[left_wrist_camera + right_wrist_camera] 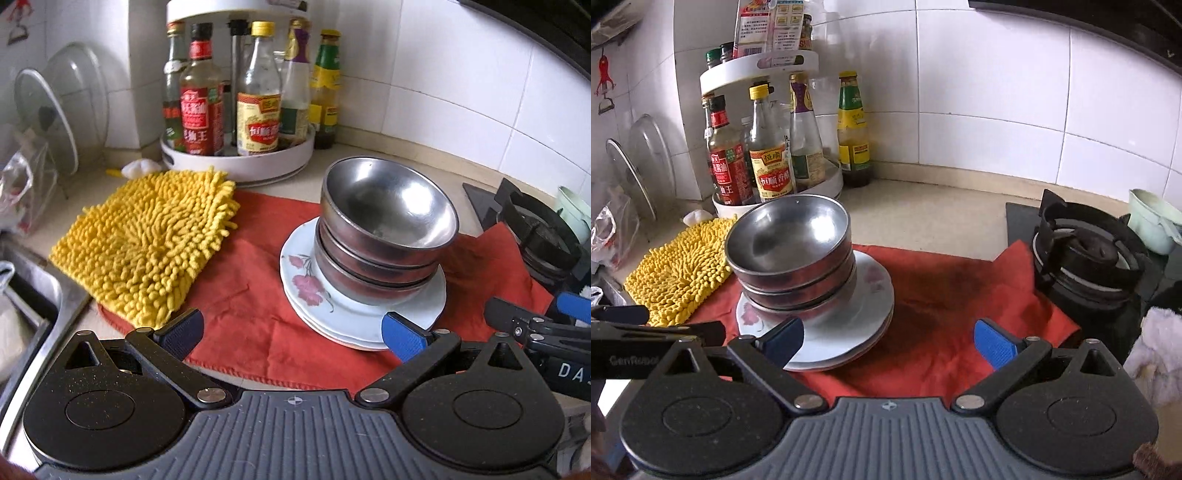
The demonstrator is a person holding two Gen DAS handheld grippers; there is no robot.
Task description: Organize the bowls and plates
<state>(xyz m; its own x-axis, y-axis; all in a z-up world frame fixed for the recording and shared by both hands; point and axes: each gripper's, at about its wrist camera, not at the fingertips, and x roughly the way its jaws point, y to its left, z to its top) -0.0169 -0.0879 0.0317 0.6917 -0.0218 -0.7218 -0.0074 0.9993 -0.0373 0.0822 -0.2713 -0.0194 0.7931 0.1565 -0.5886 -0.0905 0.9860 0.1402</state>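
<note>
Three steel bowls sit nested on a stack of white flowered plates, which rests on a red cloth. The same bowls and plates show in the right wrist view. My left gripper is open and empty, just in front of the plates, its right fingertip by the plate rim. My right gripper is open and empty, its left fingertip at the plates' near edge. The right gripper also shows in the left wrist view.
A yellow chenille mitt lies left of the plates. A white turntable rack of sauce bottles stands behind. A sink is at the left, with glass lids against the wall. A gas burner and a pale green cup are at the right.
</note>
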